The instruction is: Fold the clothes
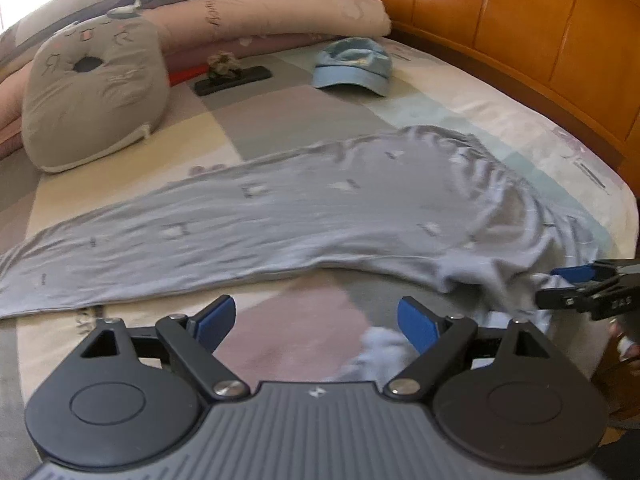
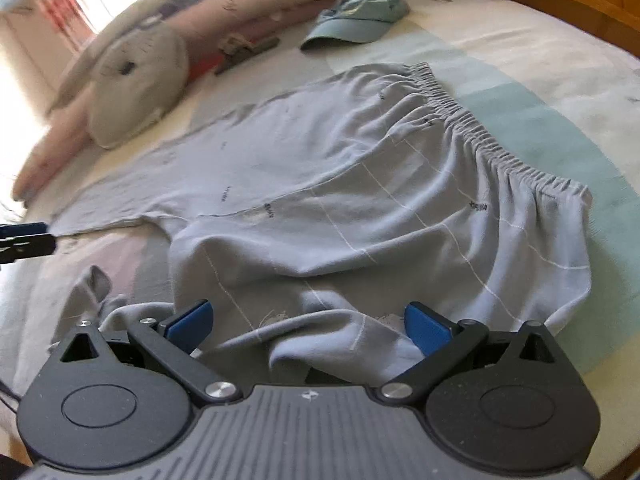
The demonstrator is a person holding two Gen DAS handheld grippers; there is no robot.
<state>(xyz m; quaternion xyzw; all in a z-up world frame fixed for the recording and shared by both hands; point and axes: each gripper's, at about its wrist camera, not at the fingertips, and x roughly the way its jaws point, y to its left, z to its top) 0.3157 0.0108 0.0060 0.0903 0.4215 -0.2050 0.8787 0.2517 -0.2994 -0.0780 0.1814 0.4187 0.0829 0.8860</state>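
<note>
While both pairs of blue pads are standing apart, the left gripper (image 1: 316, 322) is hovering over bare bedspread (image 1: 280, 120) and the right gripper (image 2: 306, 326) is straddling a bunched leg of the grey trousers (image 2: 360, 184), lying spread across the bed near a blue cap (image 2: 356, 12).
</note>
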